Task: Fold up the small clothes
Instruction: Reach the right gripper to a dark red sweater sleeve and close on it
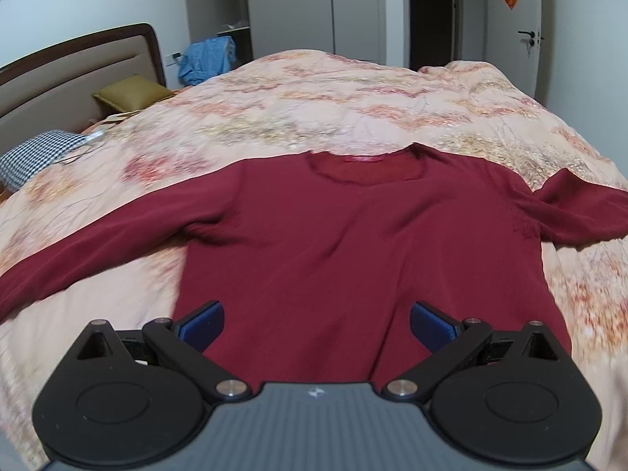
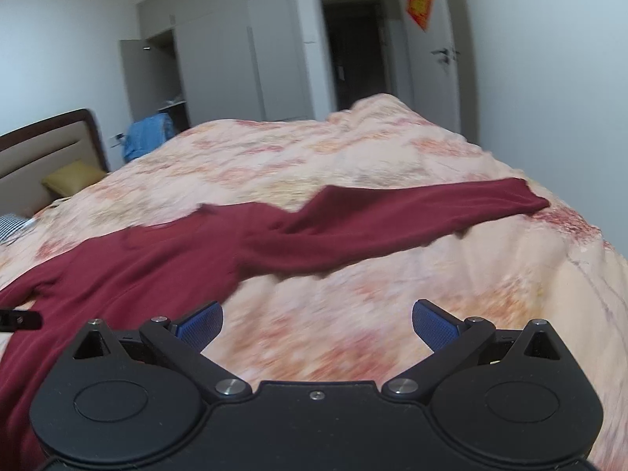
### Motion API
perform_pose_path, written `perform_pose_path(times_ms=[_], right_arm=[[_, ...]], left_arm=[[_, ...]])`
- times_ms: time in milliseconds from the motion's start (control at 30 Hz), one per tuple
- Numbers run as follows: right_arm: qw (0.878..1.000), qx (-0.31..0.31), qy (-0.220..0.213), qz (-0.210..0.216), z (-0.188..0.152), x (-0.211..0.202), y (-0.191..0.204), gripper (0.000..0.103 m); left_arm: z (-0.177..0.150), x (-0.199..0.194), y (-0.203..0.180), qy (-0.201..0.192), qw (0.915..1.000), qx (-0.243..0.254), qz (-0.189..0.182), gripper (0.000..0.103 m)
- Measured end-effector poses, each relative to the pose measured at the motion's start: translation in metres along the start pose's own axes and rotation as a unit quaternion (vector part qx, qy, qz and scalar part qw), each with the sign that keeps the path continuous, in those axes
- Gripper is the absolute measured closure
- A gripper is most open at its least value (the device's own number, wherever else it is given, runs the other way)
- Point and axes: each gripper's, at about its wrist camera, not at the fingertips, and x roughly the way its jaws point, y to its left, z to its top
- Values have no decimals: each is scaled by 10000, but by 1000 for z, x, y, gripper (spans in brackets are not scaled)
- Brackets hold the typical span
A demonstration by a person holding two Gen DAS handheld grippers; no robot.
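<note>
- Blue-padded fingers of the left gripper [image 1: 316, 324] stand wide apart, holding nothing, poised over the lower body of the maroon sweater [image 1: 333, 243].
- Right gripper [image 2: 317, 324] is just as wide open and empty, over bare quilt beside the sweater's side (both views are blurred).
- Sweater lies flat, front up, on the peach floral quilt [image 1: 353, 102], neckline away from the grippers, sleeves spread to either side.
- Beyond: an olive pillow [image 1: 131, 94] by the headboard [image 1: 74, 66], grey wardrobes, a dark doorway.
</note>
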Motion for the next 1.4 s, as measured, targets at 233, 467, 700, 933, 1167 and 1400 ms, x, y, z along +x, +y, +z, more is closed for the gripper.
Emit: perform_pose_path(times_ms=[233, 467, 700, 933, 1167, 1400], right_arm=[[9972, 449, 30, -593, 34, 61, -70, 0], [9887, 964, 87, -1145, 59, 116, -128, 1], [9825, 1127, 48, -1481, 63, 147, -150, 4], [9720, 1593, -198, -1714, 67, 158, -165, 23], [9606, 1825, -192, -2087, 78, 170, -175, 52], [9589, 1421, -146, -2451, 80, 172, -166, 87]], left_arm=[[21, 51, -27, 109, 9998, 39, -165, 0], [30, 88, -42, 189, 9994, 17, -283, 0], [31, 107, -49, 244, 9991, 38, -355, 0], [25, 116, -53, 354, 9988, 82, -321, 0], [23, 114, -54, 356, 9988, 83, -318, 0], [22, 115, -55, 370, 9987, 145, -303, 0]])
